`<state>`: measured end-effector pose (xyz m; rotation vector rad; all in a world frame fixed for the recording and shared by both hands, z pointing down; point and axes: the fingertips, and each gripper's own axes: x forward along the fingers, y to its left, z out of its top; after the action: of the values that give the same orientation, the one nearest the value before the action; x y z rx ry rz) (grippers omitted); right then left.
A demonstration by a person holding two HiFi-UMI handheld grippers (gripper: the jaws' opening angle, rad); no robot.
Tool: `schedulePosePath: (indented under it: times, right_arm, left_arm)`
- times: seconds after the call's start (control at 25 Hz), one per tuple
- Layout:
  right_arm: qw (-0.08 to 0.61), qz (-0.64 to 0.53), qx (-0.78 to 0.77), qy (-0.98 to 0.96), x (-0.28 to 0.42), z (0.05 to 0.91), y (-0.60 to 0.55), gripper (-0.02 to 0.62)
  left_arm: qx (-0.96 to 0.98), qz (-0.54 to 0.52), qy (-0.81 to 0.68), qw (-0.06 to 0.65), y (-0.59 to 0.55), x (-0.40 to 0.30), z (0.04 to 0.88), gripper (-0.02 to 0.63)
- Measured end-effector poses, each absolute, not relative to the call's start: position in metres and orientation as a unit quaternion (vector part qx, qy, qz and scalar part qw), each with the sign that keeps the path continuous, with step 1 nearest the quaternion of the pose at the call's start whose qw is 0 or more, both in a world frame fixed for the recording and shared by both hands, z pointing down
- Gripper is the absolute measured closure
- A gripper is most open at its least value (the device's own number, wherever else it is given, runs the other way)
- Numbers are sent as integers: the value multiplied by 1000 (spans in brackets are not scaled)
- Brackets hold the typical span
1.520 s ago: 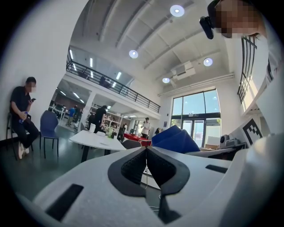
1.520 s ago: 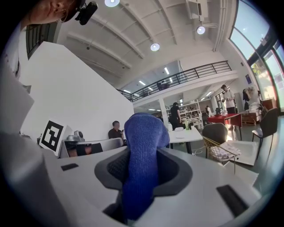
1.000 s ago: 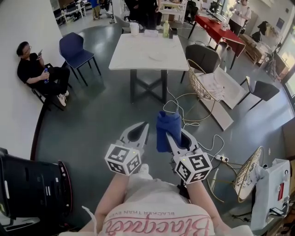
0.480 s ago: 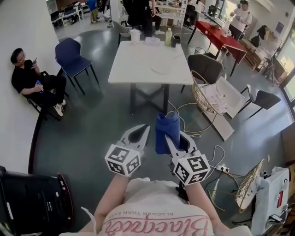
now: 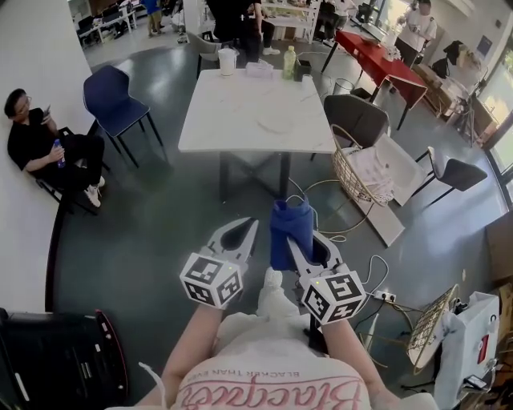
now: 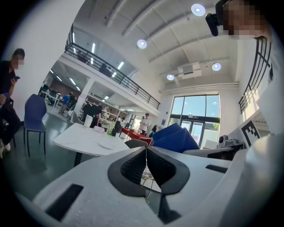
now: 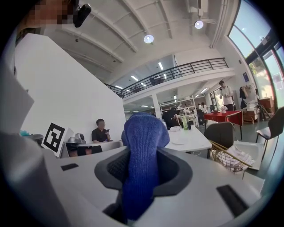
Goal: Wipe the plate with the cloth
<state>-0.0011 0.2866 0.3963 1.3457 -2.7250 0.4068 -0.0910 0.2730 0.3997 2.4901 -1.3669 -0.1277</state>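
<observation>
A dark grey floor point(image 5: 160, 216) lies under the 2 grippers. Well ahead of them stands a white table point(image 5: 240, 112) with the plate point(image 5: 276, 122) on it — far from any jaw. The left gripper point(image 5: 243, 232) reaches forward, jaws closed together on nothing; just beside it, the right gripper point(image 5: 303, 244) clamps the blue cloth point(image 5: 290, 224).

A large open office or lab hall: a high ceiling with round lights point(image 6: 142, 43), a railed mezzanine point(image 6: 111, 71), a tall glass front point(image 6: 195, 113), a polished grey floor point(image 5: 160, 216) with loose cables point(image 5: 317, 218), a white table point(image 5: 240, 112), chairs point(image 5: 108, 92), a red table point(image 5: 377, 52), desks point(image 5: 100, 22) at the back
</observation>
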Motion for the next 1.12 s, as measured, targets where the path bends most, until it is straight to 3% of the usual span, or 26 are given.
schedulePosePath:
  times: [1.12]
  right_arm:
    - [24, 153, 417, -896, 48, 400, -31, 479]
  left_arm:
    - [839, -5, -505, 202, -32, -45, 434, 600]
